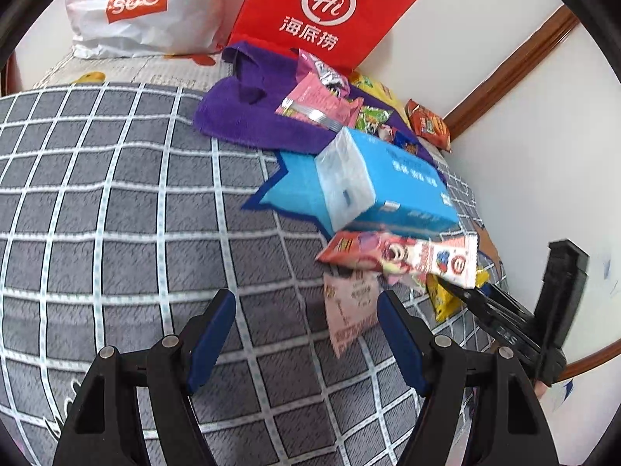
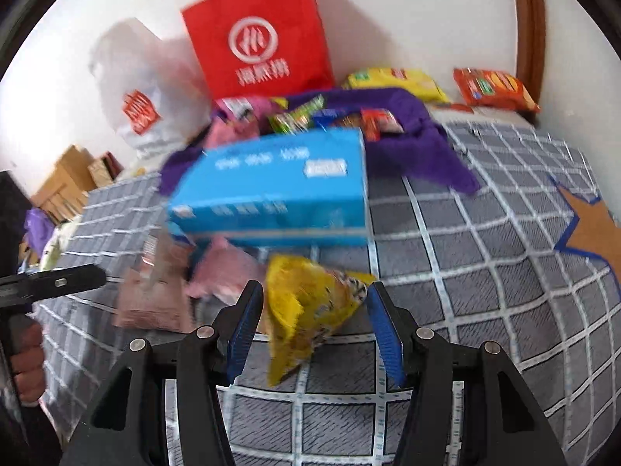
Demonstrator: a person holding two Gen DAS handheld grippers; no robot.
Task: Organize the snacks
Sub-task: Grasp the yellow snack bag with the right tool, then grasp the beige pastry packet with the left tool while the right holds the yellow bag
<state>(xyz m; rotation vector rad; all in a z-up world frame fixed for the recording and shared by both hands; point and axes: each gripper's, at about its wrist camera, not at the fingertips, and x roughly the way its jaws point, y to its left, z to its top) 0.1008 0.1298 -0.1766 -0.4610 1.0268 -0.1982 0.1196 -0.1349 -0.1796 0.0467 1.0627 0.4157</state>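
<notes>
A bed (image 1: 116, 202) with a grey checked cover sits by white walls. The left tool (image 1: 306, 330) is released, holding nothing. The right tool (image 2: 310, 324) has a yellow snack bag (image 2: 306, 306) between its fingers (grip unclear), below a blue box (image 2: 271, 190).

Place: a home bedroom, with a bed serving as the work surface.
Bedding: a grey checked bedspread (image 1: 116, 202) covers most of both views, with a star patch (image 2: 594, 229) sewn into it.
Walls: plain white, trimmed with brown wood moulding (image 1: 508, 66) at the corner.
Shopping: a red paper bag (image 1: 322, 11) and a white plastic bag (image 1: 143, 7) lean on the wall at the bed's far edge.
Clutter: snack packets (image 2: 493, 87) lie on a purple towel (image 1: 248, 116), beside a blue tissue pack (image 2: 275, 190).
Storage: cardboard boxes (image 2: 66, 182) are stacked off the bed's left side.
</notes>
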